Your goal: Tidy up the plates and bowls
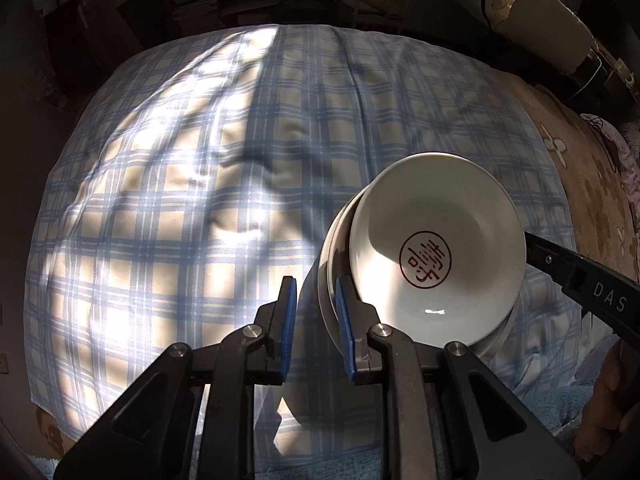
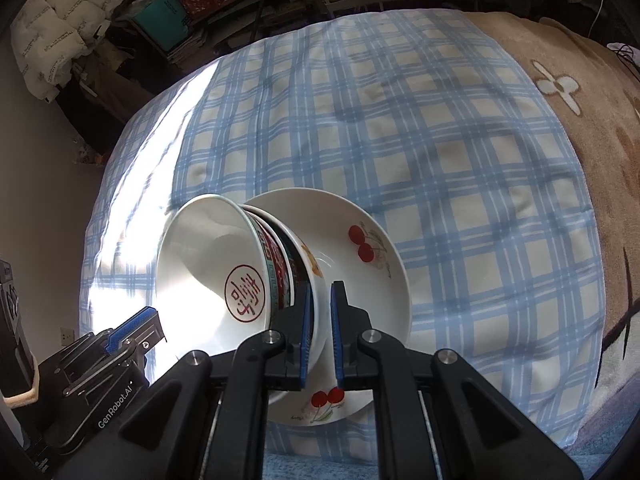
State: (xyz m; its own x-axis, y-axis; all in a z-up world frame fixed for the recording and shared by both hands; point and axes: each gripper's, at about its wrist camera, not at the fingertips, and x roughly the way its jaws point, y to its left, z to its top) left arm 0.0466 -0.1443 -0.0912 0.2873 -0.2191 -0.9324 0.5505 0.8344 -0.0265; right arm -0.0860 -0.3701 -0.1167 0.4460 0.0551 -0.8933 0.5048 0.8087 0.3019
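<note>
Right gripper [image 2: 320, 332] pads clamp a nested bowl's [image 2: 316, 300] rim; left gripper [image 1: 316, 332], marked "GenRobot.AI", stands apart, empty

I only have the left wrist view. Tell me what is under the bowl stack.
Observer: A white plate painted with red cherries, lying on the checked cloth.
Operator: Report where the right gripper is holding.
Observer: The right gripper has its pads on either side of the rim of the bottom bowl, the white one with an orange motif.
Operator: Describe the outside of the top bowl.
Observer: The top bowl, the one with the red seal inside, carries a teal and red patterned band on its outer wall.
</note>
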